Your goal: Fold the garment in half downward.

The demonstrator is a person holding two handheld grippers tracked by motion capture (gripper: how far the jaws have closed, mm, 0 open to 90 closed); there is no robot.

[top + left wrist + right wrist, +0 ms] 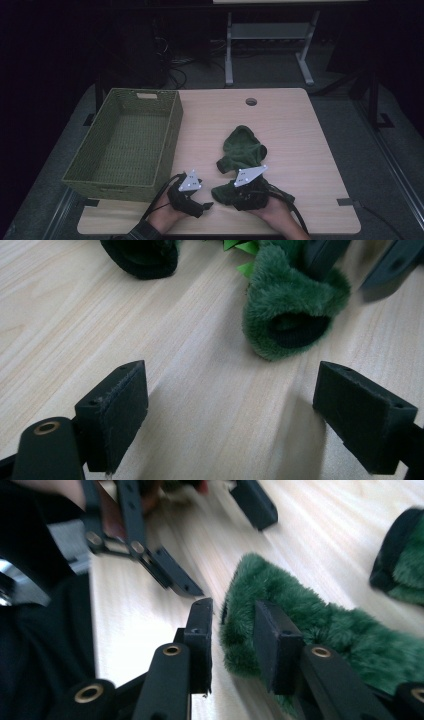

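Table carries a green furry garment beside the wicker basket; right gripper, jaws narrowed, pinches its cuff; left gripper gapes wide, holding nothing.

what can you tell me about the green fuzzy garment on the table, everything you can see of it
The green garment is plush, fur-like fabric, dark green, lying crumpled on the light wooden table, right of the woven basket. It looks like a small hooded piece with sleeves ending in black cuffs. The right gripper has its jaws closed on the edge of one sleeve; the left gripper is open just short of that cuff.
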